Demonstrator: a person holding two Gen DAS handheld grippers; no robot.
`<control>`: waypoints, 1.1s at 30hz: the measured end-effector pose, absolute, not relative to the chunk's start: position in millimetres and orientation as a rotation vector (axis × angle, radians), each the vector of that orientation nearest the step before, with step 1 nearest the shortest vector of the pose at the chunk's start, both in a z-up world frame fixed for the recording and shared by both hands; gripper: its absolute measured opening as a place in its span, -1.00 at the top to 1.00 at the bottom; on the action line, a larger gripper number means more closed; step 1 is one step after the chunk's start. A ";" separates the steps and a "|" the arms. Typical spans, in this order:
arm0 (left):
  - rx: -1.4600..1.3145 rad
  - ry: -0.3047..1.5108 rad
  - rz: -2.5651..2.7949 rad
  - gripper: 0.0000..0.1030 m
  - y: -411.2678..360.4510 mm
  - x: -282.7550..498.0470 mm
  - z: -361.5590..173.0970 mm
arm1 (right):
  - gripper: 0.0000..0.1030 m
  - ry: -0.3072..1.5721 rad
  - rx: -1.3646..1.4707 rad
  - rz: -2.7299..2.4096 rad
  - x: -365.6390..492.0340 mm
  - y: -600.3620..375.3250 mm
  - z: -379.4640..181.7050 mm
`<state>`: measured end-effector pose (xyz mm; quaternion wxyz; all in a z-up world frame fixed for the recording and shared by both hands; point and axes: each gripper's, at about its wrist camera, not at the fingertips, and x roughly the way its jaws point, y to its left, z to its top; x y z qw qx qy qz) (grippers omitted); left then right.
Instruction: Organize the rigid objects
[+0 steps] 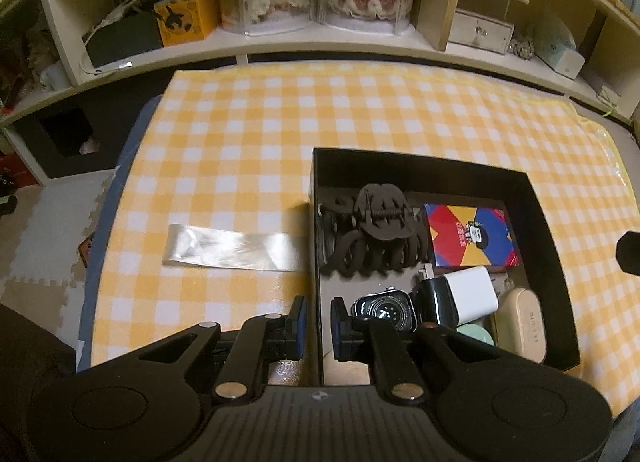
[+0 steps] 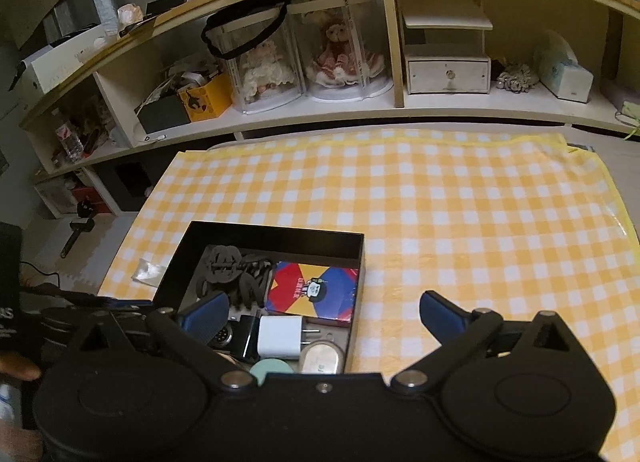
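A black box [image 1: 548, 222] [image 2: 280, 231] sits on the yellow checked cloth. It holds a brown hair claw [image 1: 376, 230] [image 2: 228, 274], a colourful card box [image 1: 470, 236] [image 2: 314, 290], a white charger [image 1: 472, 294] [image 2: 280, 336], a smartwatch [image 1: 384, 310], a beige case [image 1: 520, 324] [image 2: 322, 358] and a green round item [image 2: 270, 368]. My left gripper [image 1: 319, 328] straddles the box's left wall, its jaws closed on that wall. My right gripper [image 2: 324, 312] is open wide above the box's right front corner, empty.
A clear plastic strip [image 1: 232, 248] lies on the cloth left of the box. A long shelf [image 2: 360, 110] at the back holds dolls in clear cases, a yellow box and a small drawer unit. Foam floor mats lie to the left.
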<state>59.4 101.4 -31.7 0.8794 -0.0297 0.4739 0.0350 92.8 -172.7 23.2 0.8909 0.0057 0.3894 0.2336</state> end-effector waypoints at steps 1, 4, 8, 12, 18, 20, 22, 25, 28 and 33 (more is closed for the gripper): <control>-0.063 0.977 0.074 0.71 100.8 57.4 -28.7 | -1.00 0.806 0.013 0.485 92.2 -174.4 23.1; -0.073 0.933 0.085 0.15 98.9 48.3 -18.9 | -1.00 0.792 0.005 0.479 89.6 -179.7 23.4; -0.082 0.871 0.088 -0.39 96.5 35.7 -5.9 | -0.99 0.777 -0.004 0.467 85.5 -186.1 22.8; -0.118 0.837 0.082 -0.80 96.4 24.4 3.1 | -0.99 0.768 -0.016 0.459 81.5 -191.0 20.4; -0.120 0.791 0.089 -0.97 92.1 10.0 12.4 | -0.99 0.760 -0.026 0.453 74.0 -196.5 17.4; -0.108 0.783 0.090 -0.99 89.7 5.6 13.4 | -1.00 0.756 -0.033 0.448 71.7 -198.5 17.0; -0.100 0.779 0.087 -0.99 87.1 0.9 13.9 | -1.00 0.750 -0.041 0.439 69.2 -200.4 16.8; -0.096 0.770 0.079 -1.00 84.9 -5.3 15.1 | -1.00 0.746 -0.052 0.430 64.2 -204.2 15.4; -0.079 0.756 0.081 -1.00 80.9 -11.0 16.5 | -1.00 0.751 -0.051 0.425 61.1 -208.4 13.7; -0.055 0.743 0.068 -1.00 73.0 -17.8 17.4 | -1.00 0.753 -0.067 0.416 54.5 -212.9 10.6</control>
